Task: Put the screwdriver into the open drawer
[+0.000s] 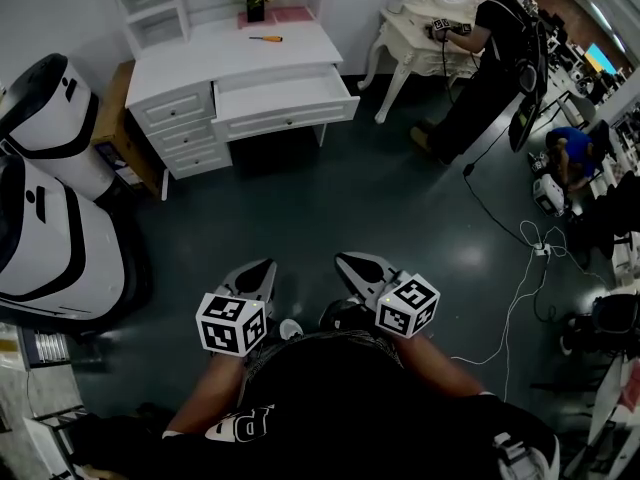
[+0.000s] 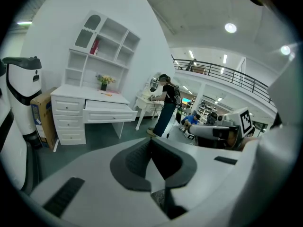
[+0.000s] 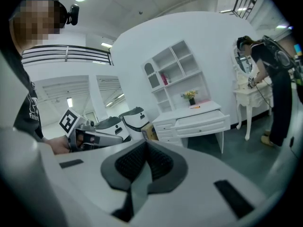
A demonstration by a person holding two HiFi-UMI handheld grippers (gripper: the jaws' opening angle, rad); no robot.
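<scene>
Floor (image 1: 350, 188): dark green, stretching from both claws to a white bench (image 1: 200, 53).
Screwdriver (image 1: 266, 38): lying on bench top, well ahead of both claws, just behind open drawer (image 1: 285, 98).
Left claw (image 1: 258, 271): pressed together, empty.
Right claw (image 1: 352, 265): pressed together, empty, beside left claw.

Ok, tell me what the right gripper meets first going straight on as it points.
Nothing close: open floor lies ahead of the right gripper. The line probably ends near the drawer stack of the white desk, though depth is unclear.
</scene>
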